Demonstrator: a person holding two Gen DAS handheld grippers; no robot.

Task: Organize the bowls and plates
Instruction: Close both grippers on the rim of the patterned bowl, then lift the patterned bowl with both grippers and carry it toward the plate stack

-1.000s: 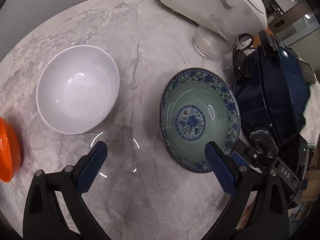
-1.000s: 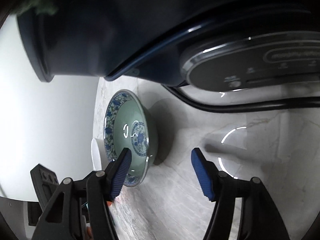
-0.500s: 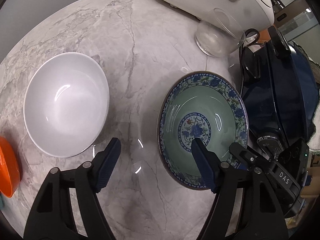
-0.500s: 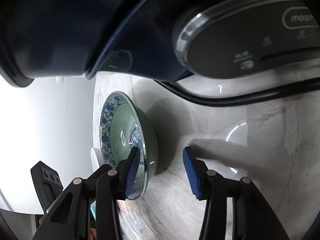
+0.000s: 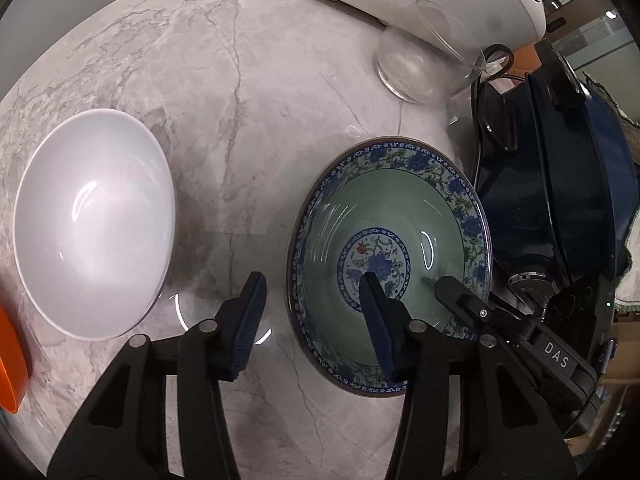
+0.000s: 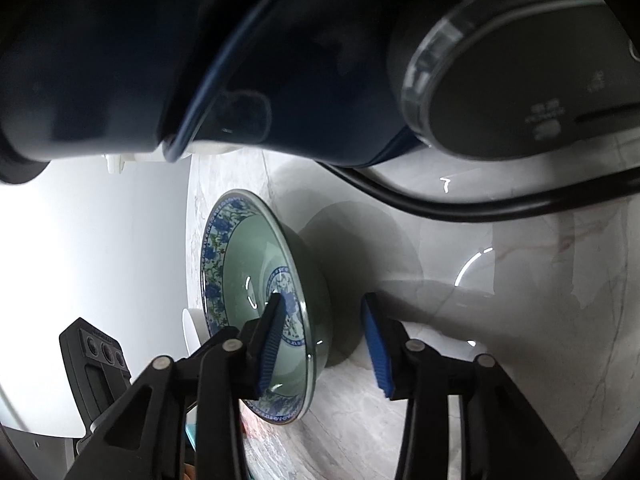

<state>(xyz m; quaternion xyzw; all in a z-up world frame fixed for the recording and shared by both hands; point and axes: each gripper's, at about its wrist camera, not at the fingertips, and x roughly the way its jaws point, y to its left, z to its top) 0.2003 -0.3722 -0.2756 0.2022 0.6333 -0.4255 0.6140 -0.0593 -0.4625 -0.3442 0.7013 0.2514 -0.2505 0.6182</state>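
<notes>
While both grippers straddle opposite rims of the green floral bowl (image 5: 384, 240), jaws closing, not yet pinching: left gripper (image 5: 310, 300), right gripper (image 6: 320, 312); seat pads fully on rim wall, lift level w/ both.

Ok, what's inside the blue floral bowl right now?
The blue floral bowl holds no food; only the closing left gripper and right gripper fingers reach in, straddling opposite rims. Those fingers hide small patches of its inside.

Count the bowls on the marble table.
3: a white bowl at left, a green patterned bowl right of centre, an orange bowl cut off at the left edge. Others may be hidden.
</notes>
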